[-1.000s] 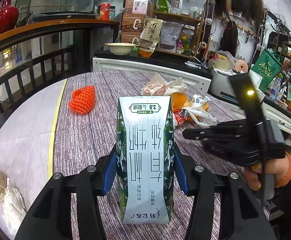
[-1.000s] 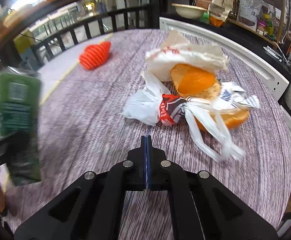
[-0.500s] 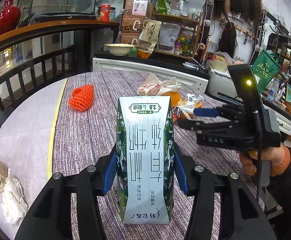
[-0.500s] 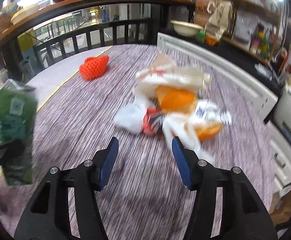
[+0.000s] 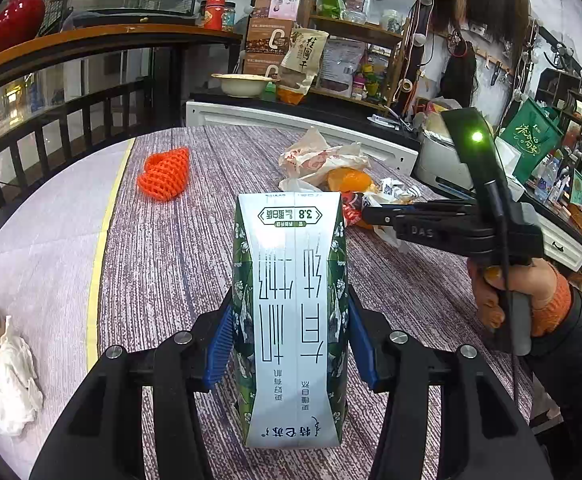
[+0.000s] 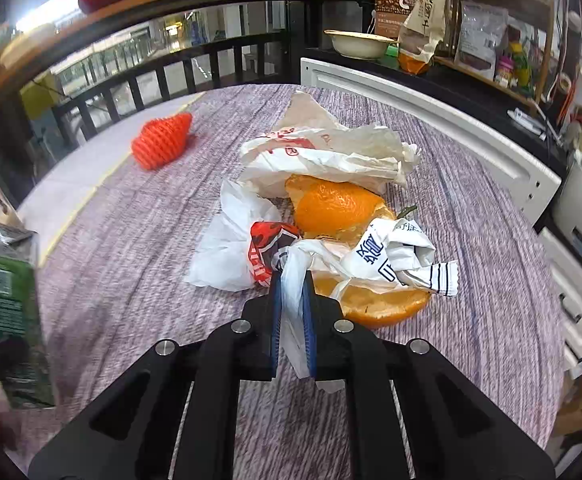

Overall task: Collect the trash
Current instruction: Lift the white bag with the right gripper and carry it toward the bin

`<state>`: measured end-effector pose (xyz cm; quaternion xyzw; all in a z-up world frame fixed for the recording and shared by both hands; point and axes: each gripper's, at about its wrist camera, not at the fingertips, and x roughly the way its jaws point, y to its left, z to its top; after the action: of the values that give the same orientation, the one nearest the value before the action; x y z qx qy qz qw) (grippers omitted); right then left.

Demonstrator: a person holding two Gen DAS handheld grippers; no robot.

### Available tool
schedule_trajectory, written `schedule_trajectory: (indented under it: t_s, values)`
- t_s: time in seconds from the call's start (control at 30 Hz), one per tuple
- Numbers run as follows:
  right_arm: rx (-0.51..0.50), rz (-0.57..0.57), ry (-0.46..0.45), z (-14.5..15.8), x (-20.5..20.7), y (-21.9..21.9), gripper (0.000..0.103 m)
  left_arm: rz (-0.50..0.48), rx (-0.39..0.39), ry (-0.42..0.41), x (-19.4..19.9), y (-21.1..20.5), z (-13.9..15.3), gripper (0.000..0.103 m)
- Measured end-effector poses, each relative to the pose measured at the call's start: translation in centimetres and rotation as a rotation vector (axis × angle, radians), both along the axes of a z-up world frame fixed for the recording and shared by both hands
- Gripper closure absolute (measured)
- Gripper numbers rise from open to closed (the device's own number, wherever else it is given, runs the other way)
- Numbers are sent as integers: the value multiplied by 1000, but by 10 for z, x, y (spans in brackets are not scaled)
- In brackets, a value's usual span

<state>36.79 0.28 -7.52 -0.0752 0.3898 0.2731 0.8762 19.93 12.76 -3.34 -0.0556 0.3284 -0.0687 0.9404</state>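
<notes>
right claw now pinching plastic bag

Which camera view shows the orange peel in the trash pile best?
The right wrist view: the orange peel lies close and central, ahead of the right gripper, which is shut on a white plastic bag. In the left wrist view only a sliver shows beyond the milk carton.

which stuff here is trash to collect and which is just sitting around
Trash for the job: milk carton in the left tool; plastic bag pinched in the right tool; orange peel; paper wrapper; orange foam net.

Just there: red vase; bowl; green bag.
</notes>
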Motion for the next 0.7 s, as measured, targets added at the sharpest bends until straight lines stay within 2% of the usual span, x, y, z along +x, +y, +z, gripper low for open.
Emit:
schedule_trajectory:
  t_s: [0.37,0.7]
  values:
    - [98,21,-32,27,-63,-28,94,-1,-15,-7,-12,-7,5,53]
    - [143,12,-66,40,-122,-74,94,-59,-13,-17,-29,-43,11,53]
